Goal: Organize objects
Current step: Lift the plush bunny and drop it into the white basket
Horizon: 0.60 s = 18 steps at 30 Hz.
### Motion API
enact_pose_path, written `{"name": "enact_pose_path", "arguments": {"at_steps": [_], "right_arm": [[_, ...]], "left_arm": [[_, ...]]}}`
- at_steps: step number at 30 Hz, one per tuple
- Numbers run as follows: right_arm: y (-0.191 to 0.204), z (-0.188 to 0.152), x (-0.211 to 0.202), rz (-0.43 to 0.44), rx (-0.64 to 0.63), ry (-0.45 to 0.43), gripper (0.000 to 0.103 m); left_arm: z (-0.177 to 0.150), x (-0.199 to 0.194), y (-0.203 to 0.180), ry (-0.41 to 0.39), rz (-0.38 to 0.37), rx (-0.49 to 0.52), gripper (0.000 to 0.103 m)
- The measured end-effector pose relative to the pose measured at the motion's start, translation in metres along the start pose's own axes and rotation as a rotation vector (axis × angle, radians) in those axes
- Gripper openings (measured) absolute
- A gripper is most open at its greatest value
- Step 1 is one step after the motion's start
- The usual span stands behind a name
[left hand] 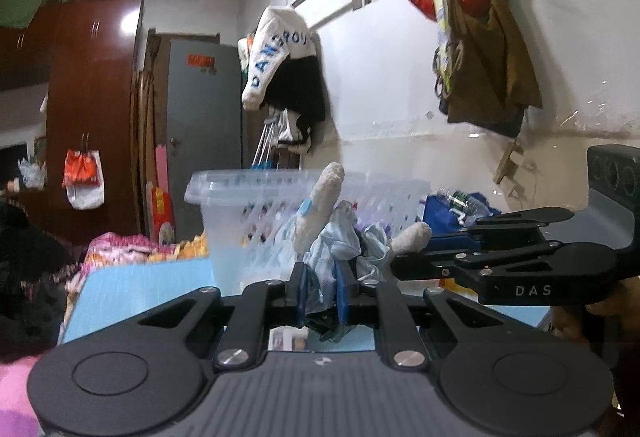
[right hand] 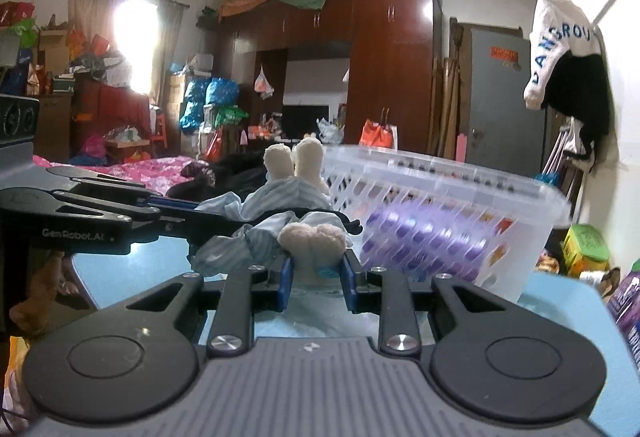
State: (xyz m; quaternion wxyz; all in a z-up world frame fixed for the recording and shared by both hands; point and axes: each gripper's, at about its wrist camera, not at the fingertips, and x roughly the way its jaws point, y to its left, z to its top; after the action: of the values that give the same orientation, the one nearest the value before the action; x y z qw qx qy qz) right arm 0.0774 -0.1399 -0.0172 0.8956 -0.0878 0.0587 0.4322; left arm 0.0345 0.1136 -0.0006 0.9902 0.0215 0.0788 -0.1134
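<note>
A cream plush toy in pale blue striped cloth [left hand: 336, 237] is held above a light blue table [left hand: 152, 285]. My left gripper [left hand: 322, 301] is shut on the toy's striped cloth. My right gripper [right hand: 316, 277] is shut on a cream plush limb [right hand: 312, 241] of the same toy; it also shows at the right of the left wrist view [left hand: 408, 261]. The toy's two cream limbs [right hand: 296, 161] stick up. A clear plastic basket [left hand: 256, 205] stands just behind the toy, and it also shows in the right wrist view [right hand: 440, 205] with something purple inside.
A bed with pink bedding [right hand: 148, 169] and dark clothes [right hand: 236, 173] lies beyond the table. A wardrobe [right hand: 392, 77], a grey door [left hand: 200, 109] and hanging clothes [left hand: 280, 69] are behind. A blue bag with bottles [left hand: 456, 209] sits right of the basket.
</note>
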Motion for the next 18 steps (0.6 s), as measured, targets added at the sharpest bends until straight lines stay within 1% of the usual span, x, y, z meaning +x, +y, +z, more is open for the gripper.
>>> {"name": "enact_pose_path", "arguments": {"at_steps": [6,11,13,16,18], "right_arm": [[-0.012,0.034,-0.017,-0.033,-0.03,-0.074,0.029],[-0.028,0.068,-0.011,-0.062,-0.057,-0.114,0.029],[-0.038,0.081,-0.002,-0.066,-0.049,-0.11,0.029],[-0.053,0.097,0.017,-0.079,-0.037,-0.093,0.029],[-0.064,0.101,0.03,-0.081,-0.015,-0.069,0.029]], "left_arm": [[0.038,-0.003,-0.014,-0.065,-0.01,0.054,0.017],[0.08,0.008,-0.019,-0.117,-0.012,0.089,0.017],[0.094,0.018,-0.017,-0.124,-0.009,0.089,0.017],[0.112,0.042,-0.011,-0.108,-0.01,0.081,0.017],[0.121,0.062,-0.005,-0.092,-0.005,0.066,0.017]]}}
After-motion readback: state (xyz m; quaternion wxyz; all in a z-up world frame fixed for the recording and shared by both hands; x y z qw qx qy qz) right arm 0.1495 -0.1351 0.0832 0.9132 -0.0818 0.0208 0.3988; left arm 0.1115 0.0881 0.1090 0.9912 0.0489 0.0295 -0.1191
